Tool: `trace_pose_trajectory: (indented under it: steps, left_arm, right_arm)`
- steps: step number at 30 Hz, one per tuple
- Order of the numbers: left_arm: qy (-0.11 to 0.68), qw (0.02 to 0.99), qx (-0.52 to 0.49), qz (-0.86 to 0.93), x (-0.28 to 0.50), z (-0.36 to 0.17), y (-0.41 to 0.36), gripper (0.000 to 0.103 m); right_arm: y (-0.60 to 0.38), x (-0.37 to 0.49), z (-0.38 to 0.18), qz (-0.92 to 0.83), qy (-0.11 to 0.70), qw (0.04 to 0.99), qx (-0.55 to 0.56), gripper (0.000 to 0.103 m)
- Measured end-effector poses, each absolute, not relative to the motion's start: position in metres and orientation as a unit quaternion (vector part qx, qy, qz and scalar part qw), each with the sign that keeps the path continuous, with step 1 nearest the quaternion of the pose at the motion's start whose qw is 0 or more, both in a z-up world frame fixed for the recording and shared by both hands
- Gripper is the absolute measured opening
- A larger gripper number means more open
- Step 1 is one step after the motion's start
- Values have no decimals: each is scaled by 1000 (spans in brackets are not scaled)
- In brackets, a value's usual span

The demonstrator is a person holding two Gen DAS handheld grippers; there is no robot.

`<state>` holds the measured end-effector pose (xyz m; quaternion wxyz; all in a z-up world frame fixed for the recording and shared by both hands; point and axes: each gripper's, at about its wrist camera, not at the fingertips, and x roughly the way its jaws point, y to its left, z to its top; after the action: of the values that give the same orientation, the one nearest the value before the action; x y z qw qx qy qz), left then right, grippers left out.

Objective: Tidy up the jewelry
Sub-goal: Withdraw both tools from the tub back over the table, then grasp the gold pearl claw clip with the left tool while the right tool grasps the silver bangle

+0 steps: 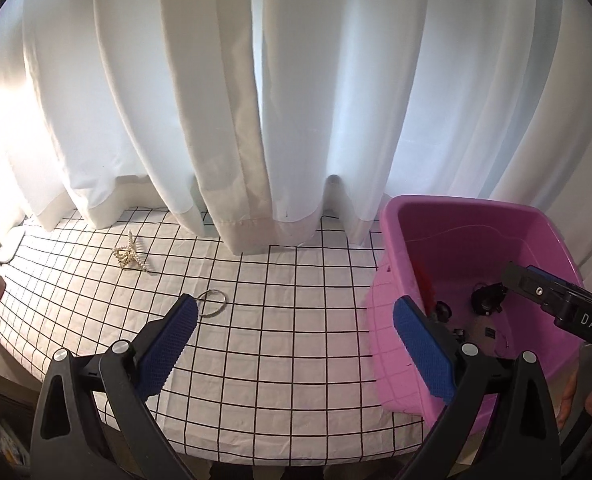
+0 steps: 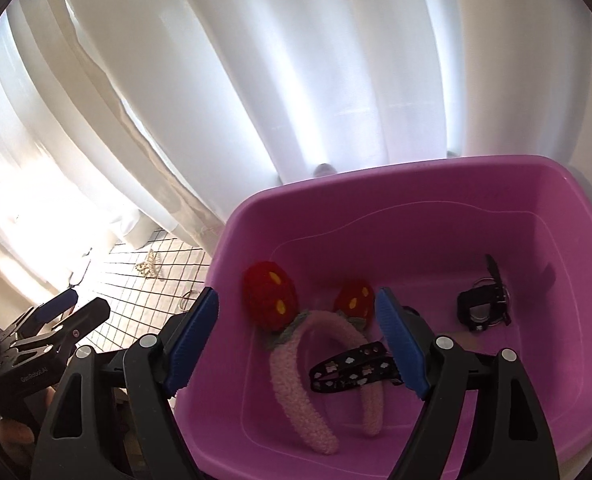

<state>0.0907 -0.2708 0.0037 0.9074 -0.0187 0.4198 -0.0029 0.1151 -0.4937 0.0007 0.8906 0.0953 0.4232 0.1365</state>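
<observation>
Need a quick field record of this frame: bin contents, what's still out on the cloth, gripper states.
bin: pink plastic tub at the cloth's right side
in bin: fuzzy pink headband with two red strawberries, black perforated hair clip, small black items at far right
on cloth: metal ring, pearl hair clip
surface: white grid-checked cloth
left gripper: open, empty, over the cloth near the ring
right gripper: open, empty, above the bin
</observation>
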Motion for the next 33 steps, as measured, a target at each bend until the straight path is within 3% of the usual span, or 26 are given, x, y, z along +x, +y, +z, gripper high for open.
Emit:
trace_pose_trajectory:
  steps: [16, 26, 33]
  left_arm:
    - [419, 898, -83, 103, 94, -27, -66, 97]
    - [443, 889, -90, 75, 142, -69, 42, 97]
    - [467, 877, -97, 62, 190, -114, 64, 97]
  right_arm:
    - [-337, 104, 9, 195, 393, 896, 66, 77]
    - [-246, 107, -51, 114, 428, 893, 85, 77]
    - [-211, 114, -105, 62, 446, 887, 97, 77]
